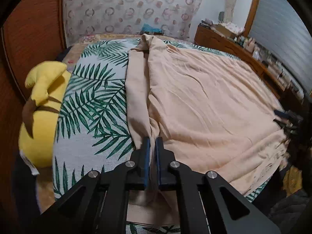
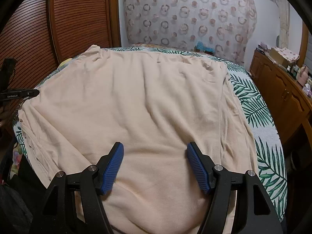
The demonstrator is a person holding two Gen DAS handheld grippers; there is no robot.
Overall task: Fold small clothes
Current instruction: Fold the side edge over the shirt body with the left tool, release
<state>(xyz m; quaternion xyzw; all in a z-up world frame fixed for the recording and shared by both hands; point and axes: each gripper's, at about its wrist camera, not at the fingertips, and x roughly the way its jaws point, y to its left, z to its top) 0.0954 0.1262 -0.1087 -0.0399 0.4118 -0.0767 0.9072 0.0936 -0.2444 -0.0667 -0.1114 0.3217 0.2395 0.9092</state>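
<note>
A pale peach shirt lies spread on a bed with a palm-leaf cover. My left gripper is shut on the shirt's left edge, with cloth pinched between the blue pads. A folded strip of the shirt runs away from it toward the far end. In the right wrist view the same shirt fills the middle of the bed. My right gripper is open and empty, its blue pads spread just above the shirt's near part. The left gripper shows at the shirt's left edge, and the right gripper at its right edge.
A yellow plush toy lies at the bed's left side by a wooden slatted door. A wooden dresser with clutter stands on the right. A patterned curtain hangs behind the bed.
</note>
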